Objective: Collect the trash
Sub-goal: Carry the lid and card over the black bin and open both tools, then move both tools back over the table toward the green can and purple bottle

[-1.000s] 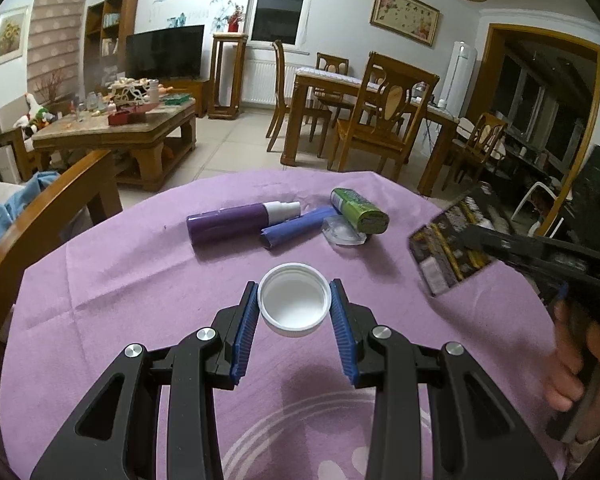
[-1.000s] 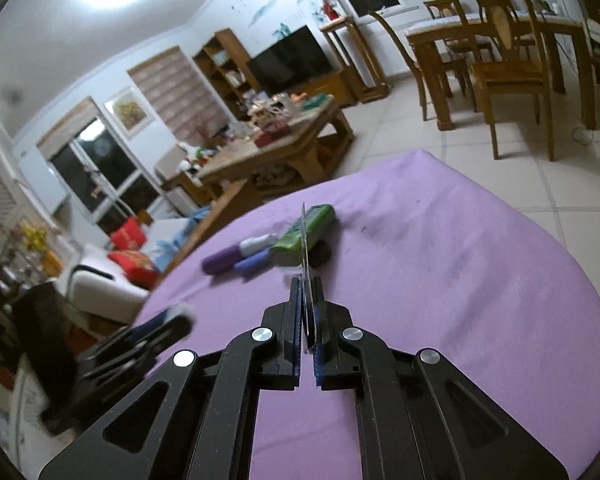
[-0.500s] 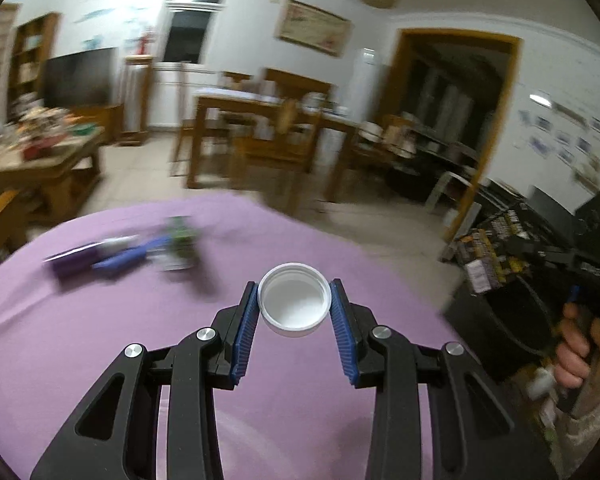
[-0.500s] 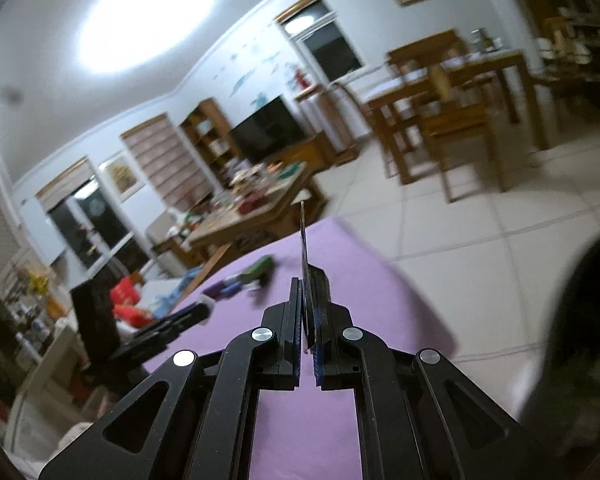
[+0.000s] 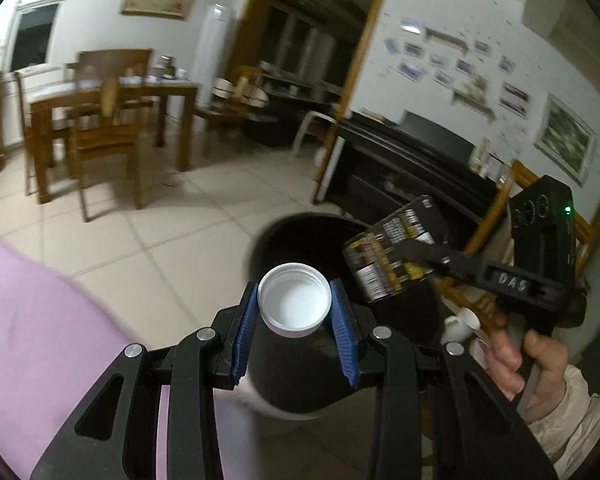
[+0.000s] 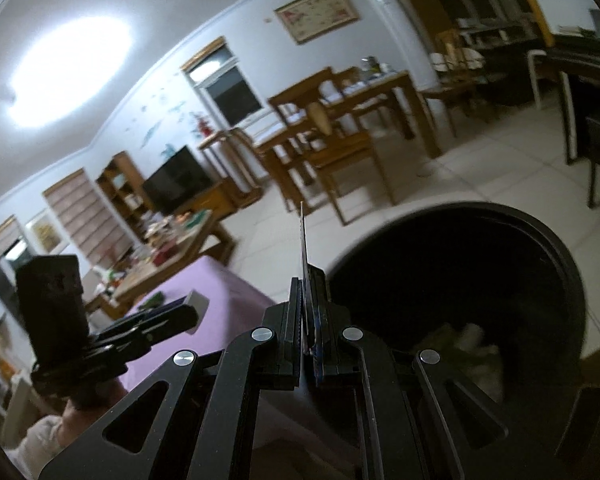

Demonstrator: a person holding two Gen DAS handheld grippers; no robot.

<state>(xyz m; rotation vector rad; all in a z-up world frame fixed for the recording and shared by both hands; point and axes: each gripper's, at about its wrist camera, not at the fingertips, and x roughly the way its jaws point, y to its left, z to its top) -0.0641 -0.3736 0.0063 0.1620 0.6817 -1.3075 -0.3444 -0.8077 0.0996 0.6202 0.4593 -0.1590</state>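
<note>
Two hand-held grippers carry one white cap (image 5: pixel 294 300), one black wrapper (image 5: pixel 388 256).

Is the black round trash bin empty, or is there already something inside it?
Not empty. In the right wrist view, pale crumpled material lies at the bottom of the black round trash bin; what it is cannot be told.
</note>
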